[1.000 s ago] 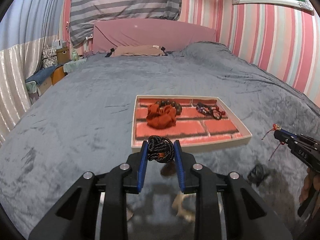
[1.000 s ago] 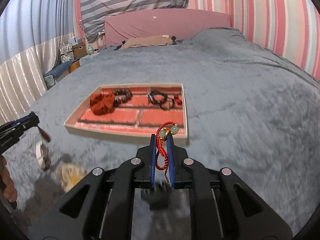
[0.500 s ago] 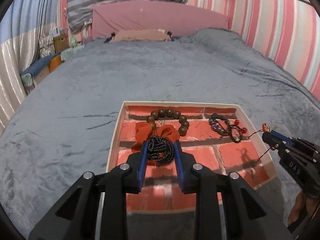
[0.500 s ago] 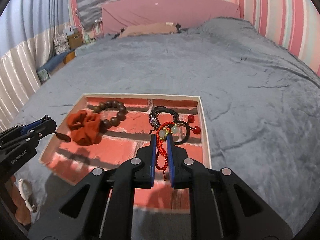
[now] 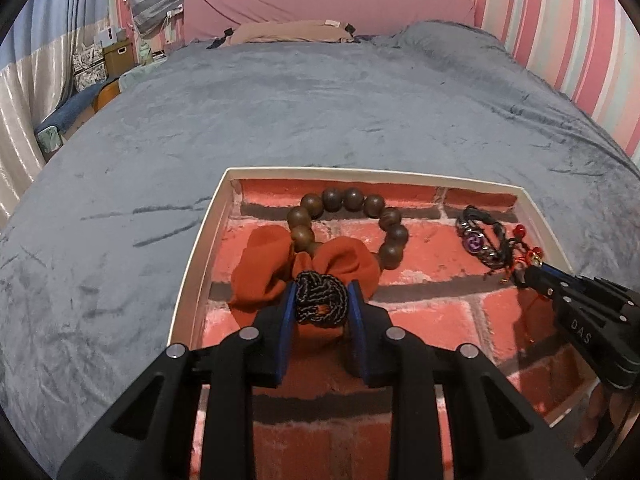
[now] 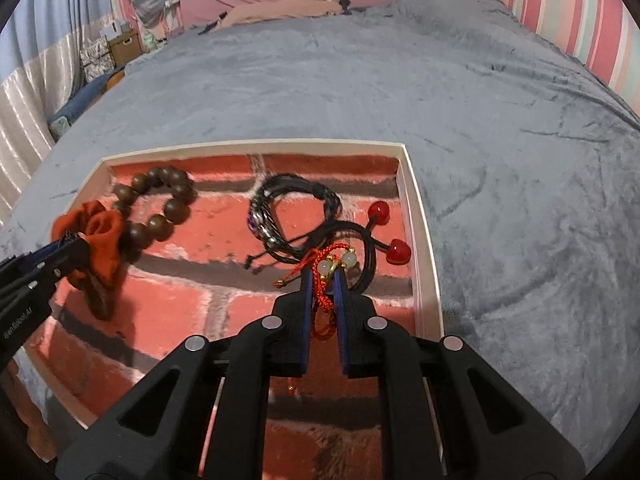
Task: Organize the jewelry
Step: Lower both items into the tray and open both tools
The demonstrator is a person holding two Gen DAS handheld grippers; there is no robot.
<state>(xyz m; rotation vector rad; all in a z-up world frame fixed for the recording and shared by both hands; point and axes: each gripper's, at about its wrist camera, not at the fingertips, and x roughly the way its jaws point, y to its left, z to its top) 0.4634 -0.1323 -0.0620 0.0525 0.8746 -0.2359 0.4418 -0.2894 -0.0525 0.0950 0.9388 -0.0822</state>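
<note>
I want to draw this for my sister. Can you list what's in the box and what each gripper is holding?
box: shallow white-rimmed tray with a red brick-pattern floor, on a grey blanket
already in box: brown wooden bead bracelet, orange fabric scrunchie, black braided bracelet with purple charm, black hair tie with two red balls
left gripper: shut on a black braided cord bracelet, over the scrunchie
right gripper: shut on a red string bracelet with pale beads

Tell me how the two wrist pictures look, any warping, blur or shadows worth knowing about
Left wrist view: strong fisheye bending, the tray rim bows; the left tongs and their black braided bracelet are sharp, casting a dark shadow on the brick-print lining. Right wrist view: same warping and black corners; the right tongs with the red cord bracelet are crisp, the far headboard is soft.
</note>
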